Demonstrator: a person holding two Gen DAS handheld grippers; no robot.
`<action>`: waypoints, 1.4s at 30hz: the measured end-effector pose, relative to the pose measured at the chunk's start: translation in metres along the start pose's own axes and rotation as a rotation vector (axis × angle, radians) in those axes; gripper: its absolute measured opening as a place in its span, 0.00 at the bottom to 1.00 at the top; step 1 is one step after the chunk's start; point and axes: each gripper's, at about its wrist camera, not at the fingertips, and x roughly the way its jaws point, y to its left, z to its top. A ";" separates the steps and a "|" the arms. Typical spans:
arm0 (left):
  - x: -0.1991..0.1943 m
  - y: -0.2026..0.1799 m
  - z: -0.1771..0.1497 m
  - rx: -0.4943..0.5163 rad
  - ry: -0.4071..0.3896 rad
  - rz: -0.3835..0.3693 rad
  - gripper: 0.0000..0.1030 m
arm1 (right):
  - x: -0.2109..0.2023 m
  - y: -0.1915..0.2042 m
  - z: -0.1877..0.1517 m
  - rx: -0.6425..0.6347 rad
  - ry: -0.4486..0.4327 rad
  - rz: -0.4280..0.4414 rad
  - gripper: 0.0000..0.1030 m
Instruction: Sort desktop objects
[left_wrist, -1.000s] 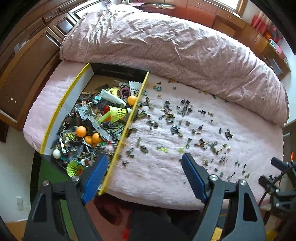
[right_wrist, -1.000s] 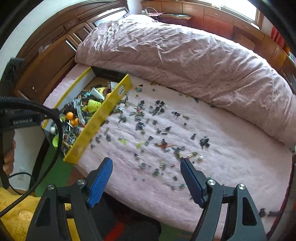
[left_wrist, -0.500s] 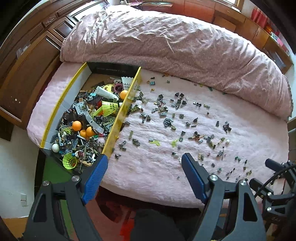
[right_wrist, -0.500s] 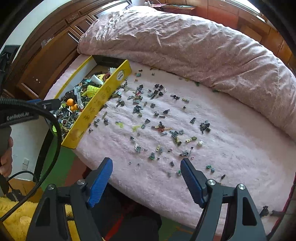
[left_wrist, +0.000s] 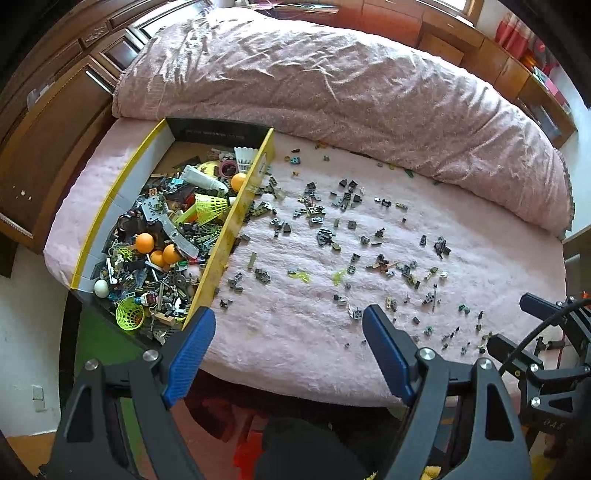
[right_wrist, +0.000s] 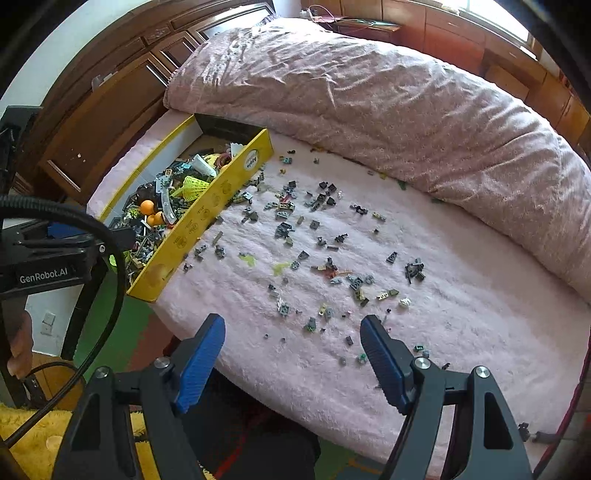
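Note:
Several small grey and green bricks (left_wrist: 325, 236) (right_wrist: 325, 266) lie scattered over a fluffy pink blanket (left_wrist: 295, 332) (right_wrist: 461, 314) on a bed. At its left stands a yellow-edged box (left_wrist: 236, 229) (right_wrist: 207, 218) packed with bricks, orange balls (left_wrist: 144, 242) and a yellow shuttlecock (left_wrist: 210, 206). My left gripper (left_wrist: 284, 328) hangs open above the blanket's near edge, nothing between its blue pads. My right gripper (right_wrist: 291, 338) is open too, high over the near edge with nothing held. The other gripper's black frame shows at the right edge of the left wrist view and the left edge of the right wrist view.
A rumpled pink duvet (left_wrist: 332, 85) (right_wrist: 388, 96) covers the far half of the bed. Dark wooden cabinets (left_wrist: 55, 122) (right_wrist: 103, 122) stand to the left. A black cable (right_wrist: 92, 236) loops at left, with a person's hand (right_wrist: 20, 347) below it. Green and red floor lies below the bed edge.
In the left wrist view the box and bricks slid leftward and upward as the gripper shifted. The right wrist view shifted slightly. Both grippers stayed open.

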 end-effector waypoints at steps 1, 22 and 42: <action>0.000 0.001 0.000 -0.005 0.001 -0.003 0.81 | 0.000 0.001 0.000 -0.001 0.001 0.000 0.75; 0.005 0.013 -0.007 -0.045 0.033 -0.011 0.81 | 0.003 0.008 0.002 0.008 0.015 0.006 0.75; 0.004 0.014 -0.013 -0.039 0.034 -0.011 0.81 | 0.003 0.016 -0.001 0.005 0.013 0.003 0.75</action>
